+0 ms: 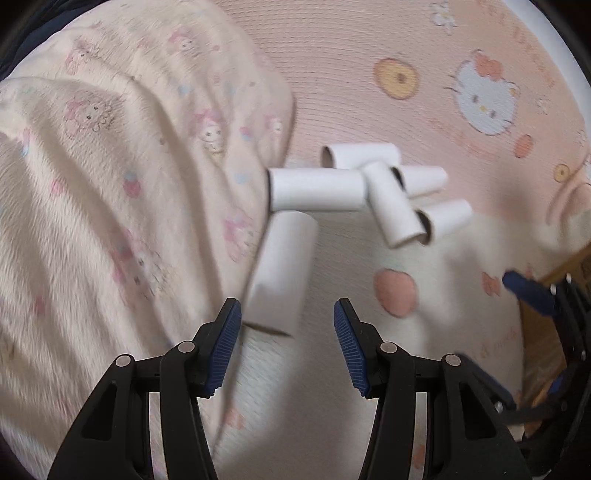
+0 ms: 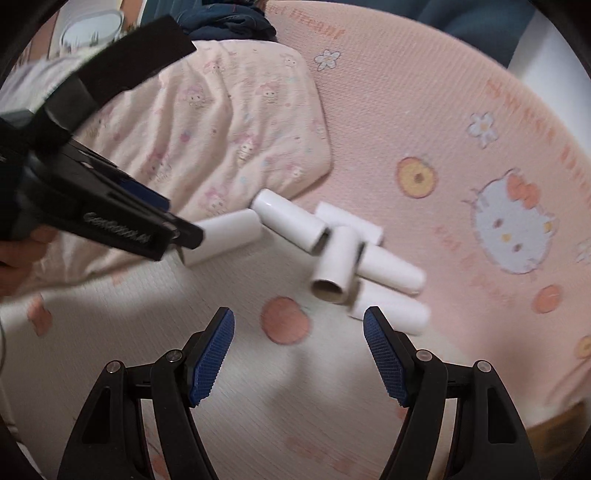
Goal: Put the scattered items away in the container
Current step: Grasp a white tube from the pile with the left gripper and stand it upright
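Observation:
Several white cardboard tubes (image 1: 369, 184) lie in a loose heap on a pink cartoon-print mat (image 1: 406, 48). One tube (image 1: 282, 266) lies apart, nearest my left gripper (image 1: 287, 314), which is open just short of that tube's near end with nothing between its fingers. From the right wrist view the same heap of tubes (image 2: 332, 254) lies ahead. My right gripper (image 2: 299, 321) hovers open over the mat, with the nearest tube (image 2: 391, 308) just beyond its right fingertip. The left gripper (image 2: 110, 206) comes in from the left, in front of the lone tube (image 2: 225, 236). No container is clearly in view.
A cream blanket with cartoon print (image 1: 110, 166) is bunched up along the left of the heap, also seen as the blanket (image 2: 221, 122) in the right wrist view. A person's hand (image 2: 18, 251) holds the left gripper. Dark fabric (image 2: 229, 22) lies beyond the blanket. A brown object (image 1: 569, 266) sits at the mat's right edge.

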Demonstrator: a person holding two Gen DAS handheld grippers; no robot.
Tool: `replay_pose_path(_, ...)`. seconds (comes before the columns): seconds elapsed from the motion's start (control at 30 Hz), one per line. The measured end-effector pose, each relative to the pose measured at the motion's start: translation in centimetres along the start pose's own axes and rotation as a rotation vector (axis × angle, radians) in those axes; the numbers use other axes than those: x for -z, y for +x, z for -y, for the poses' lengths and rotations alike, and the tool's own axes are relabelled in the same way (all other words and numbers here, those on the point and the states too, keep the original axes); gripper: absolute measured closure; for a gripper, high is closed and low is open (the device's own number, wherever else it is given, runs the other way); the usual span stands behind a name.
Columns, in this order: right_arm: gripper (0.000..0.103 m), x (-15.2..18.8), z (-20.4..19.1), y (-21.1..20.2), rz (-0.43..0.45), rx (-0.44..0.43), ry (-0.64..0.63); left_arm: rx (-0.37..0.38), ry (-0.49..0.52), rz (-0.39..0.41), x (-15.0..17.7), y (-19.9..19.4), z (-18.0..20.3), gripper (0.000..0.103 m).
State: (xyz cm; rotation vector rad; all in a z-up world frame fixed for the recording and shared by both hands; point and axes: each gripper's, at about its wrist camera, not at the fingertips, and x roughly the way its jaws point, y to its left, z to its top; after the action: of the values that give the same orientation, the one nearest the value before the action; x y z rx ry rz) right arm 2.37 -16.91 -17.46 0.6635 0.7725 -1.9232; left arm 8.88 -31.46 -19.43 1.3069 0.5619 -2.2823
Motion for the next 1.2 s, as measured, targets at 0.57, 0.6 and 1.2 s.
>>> replay_pose_path(0.57, 0.032, 1.4, 1.0, 4.3, -0.076, -0.165, 0.308, 0.179, -0.339, -0.081, 1.2, 3.8, -3.0, 0.062)
replay_pose_path(0.6, 0.032, 1.4, 1.0, 4.4, -0.079, -0.174, 0.316, 0.196, -0.350, -0.088, 1.2, 3.9, -2.9, 0.064)
replay_pose_path(1.2, 0.032, 1.0, 2.2, 7.7, -0.069, -0.364, 0.430, 0.337, -0.316, -0.110, -0.5, 4.4, -0.1, 0.053)
